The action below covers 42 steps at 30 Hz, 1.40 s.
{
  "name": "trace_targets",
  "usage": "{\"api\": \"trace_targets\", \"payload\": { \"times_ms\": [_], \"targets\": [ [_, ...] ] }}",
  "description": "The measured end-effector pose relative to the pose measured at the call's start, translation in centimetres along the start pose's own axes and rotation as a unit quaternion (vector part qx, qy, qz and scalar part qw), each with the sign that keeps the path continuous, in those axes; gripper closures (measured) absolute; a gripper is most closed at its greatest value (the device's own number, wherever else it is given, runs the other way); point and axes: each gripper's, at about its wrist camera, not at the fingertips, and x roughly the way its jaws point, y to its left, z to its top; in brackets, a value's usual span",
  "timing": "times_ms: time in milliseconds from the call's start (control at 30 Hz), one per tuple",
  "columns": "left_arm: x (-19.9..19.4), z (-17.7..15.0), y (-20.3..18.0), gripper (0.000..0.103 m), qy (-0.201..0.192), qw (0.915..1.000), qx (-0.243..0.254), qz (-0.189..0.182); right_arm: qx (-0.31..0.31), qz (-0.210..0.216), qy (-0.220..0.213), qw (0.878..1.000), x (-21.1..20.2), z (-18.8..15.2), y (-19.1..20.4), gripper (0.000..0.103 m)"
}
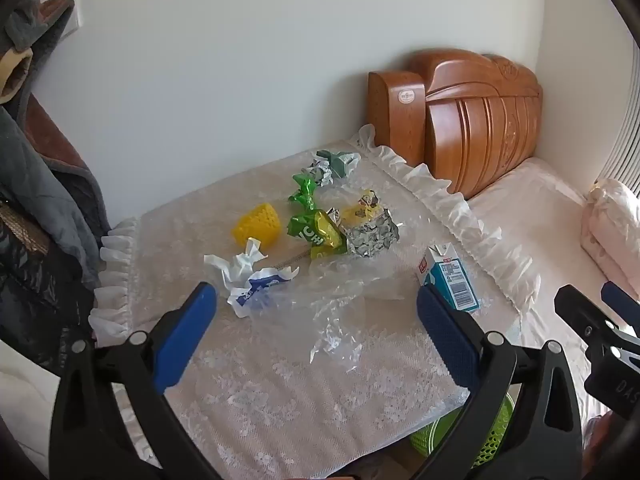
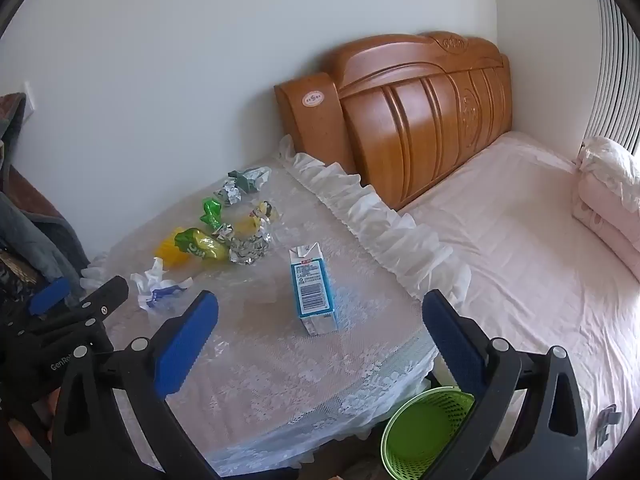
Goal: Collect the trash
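I judge the job barely begun: my left tool (image 1: 316,344) and right tool (image 2: 320,344) both hang released and empty above the desk's (image 2: 248,376) near edge. The milk carton (image 2: 314,294) stands near the bed-side edge, the wrappers (image 1: 320,232) and crumpled paper (image 1: 248,276) lie toward the wall. The green bin (image 2: 420,436) below the near corner looks empty.
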Motion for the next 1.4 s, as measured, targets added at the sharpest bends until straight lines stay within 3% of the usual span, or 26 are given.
{"api": "trace_targets", "payload": {
  "times_ms": [267,300,1400],
  "targets": [
    [0.0,-0.4,0.8,0.007,0.014,0.9997,-0.014,-0.014,0.009,0.012,0.012,1.000,0.0,-0.5,0.0,0.002],
    [0.2,-0.1,0.3,0.007,0.015,0.9999,-0.004,0.001,0.009,0.013,0.013,1.000,0.0,-0.5,0.1,0.002],
    [1.0,-0.3,0.8,0.007,0.026,0.9996,-0.011,0.000,-0.004,0.008,0.034,0.999,1.5,-0.6,1.1,0.002]
  ]
}}
